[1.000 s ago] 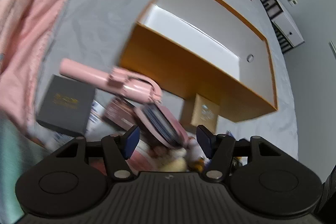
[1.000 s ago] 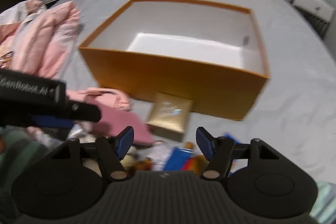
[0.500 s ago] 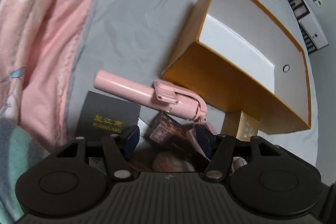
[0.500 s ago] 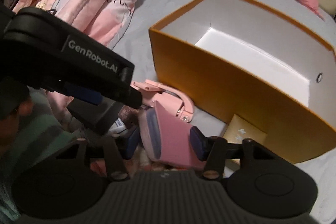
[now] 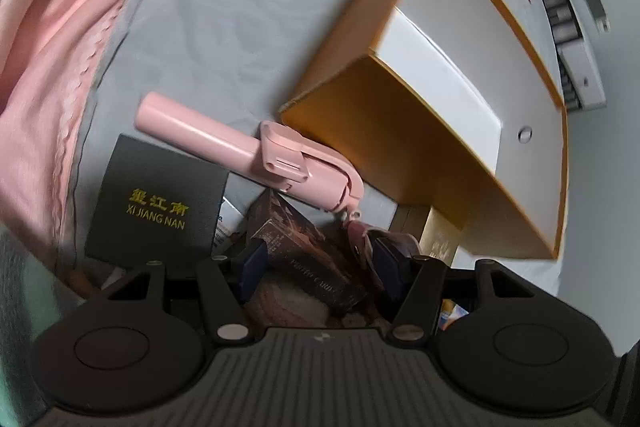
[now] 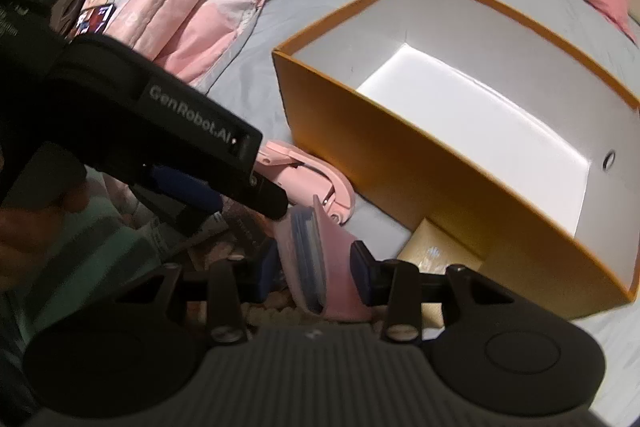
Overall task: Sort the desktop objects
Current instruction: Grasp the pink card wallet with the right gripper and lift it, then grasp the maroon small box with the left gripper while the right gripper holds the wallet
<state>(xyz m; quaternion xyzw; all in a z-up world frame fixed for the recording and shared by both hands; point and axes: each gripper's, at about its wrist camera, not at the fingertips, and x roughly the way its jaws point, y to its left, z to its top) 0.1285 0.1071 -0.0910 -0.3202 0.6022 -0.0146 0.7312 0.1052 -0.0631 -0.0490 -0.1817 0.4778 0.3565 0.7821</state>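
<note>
2 grippers work over a heap of small objects just beside the orange box, which stands open on the grey bed sheet and looks empty.

The right gripper has just been closing its jaws, and a pink case with a bluish edge now stands between them. A second ago the space between these fingers was free and the gripper was farther from the heap. The right pad seems to touch the case; if the left pad presses too, the picture does not show clearly, so a firm grip is not sure. This probably means that the pink case is the next object to be lifted into the box.

The left gripper has come lower over the heap than before. Its fingers are spread on both sides of a dark brown card box without pressing it.

Only the left wrist view shows the full pink selfie stick, the black box with gold letters and the dark brown card box. Only the right wrist view shows the left gripper from the side, the pink jacket and the white floor of the orange box. Both views show a small gold box touching the orange wall.
</note>
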